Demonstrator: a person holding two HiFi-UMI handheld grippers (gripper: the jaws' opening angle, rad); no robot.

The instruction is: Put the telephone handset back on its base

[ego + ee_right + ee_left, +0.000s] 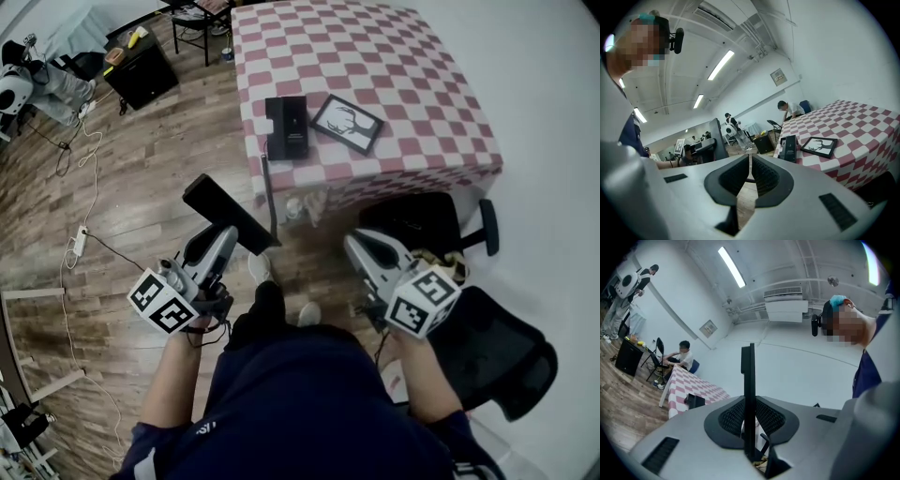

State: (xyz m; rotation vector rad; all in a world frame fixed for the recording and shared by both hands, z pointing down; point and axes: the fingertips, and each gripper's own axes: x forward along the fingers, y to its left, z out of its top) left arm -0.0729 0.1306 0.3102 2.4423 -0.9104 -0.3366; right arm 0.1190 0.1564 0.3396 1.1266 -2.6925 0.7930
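The black telephone base (pixel 286 127) lies near the left edge of the table with the red-and-white checked cloth (pixel 422 94); its cord (pixel 269 192) hangs down over the edge. The long black handset (pixel 230 214) is off the table, above the wooden floor, with my left gripper (pixel 225 239) shut on it. In the left gripper view the handset (pixel 748 371) stands edge-on between the jaws of the left gripper (pixel 749 401), and the base (pixel 696 401) shows far off. My right gripper (pixel 354 242) (pixel 750 161) is shut and holds nothing. It looks toward the base (pixel 789 148).
A framed picture (pixel 347 124) lies just right of the base. A black office chair (pixel 497 347) stands at my right. On the floor at left run a power strip and cables (pixel 80 239). A black cabinet (pixel 141 70) and seated people are farther off.
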